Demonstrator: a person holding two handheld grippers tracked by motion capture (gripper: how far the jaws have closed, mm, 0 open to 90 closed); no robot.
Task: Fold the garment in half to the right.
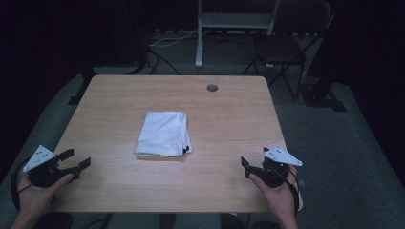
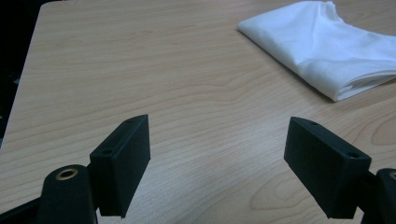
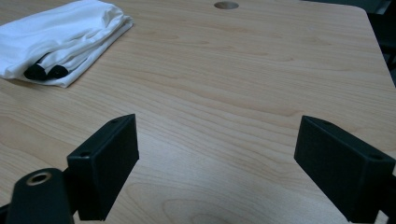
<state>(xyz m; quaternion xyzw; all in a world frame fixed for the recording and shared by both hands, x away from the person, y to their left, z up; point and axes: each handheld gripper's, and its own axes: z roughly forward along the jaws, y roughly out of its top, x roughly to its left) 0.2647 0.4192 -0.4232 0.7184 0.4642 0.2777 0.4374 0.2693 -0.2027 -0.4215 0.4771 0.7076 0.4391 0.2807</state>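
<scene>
Both tongs, left (image 1: 76, 160) and right (image 1: 244, 167), gape wide, empty. The folded white garment (image 1: 163, 133) looks soft, light, floppy; best pinched at a layered corner.

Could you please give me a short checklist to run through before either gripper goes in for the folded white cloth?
1. Left gripper open: ok, jaws wide apart in the left gripper view.
2. Right gripper open: ok, jaws spread, nothing between them.
3. Folded white cloth lying flat and free: ok, it rests mid-table, apart from both grippers.
4. Path to the cloth: ok, bare wooden table lies between each gripper and it.
5. Black parts at the cloth's near-right corner: cannot tell what they are or whether they would snag.
6. Which layers a pinch would catch: cannot tell; several folds stack at the edge.
</scene>
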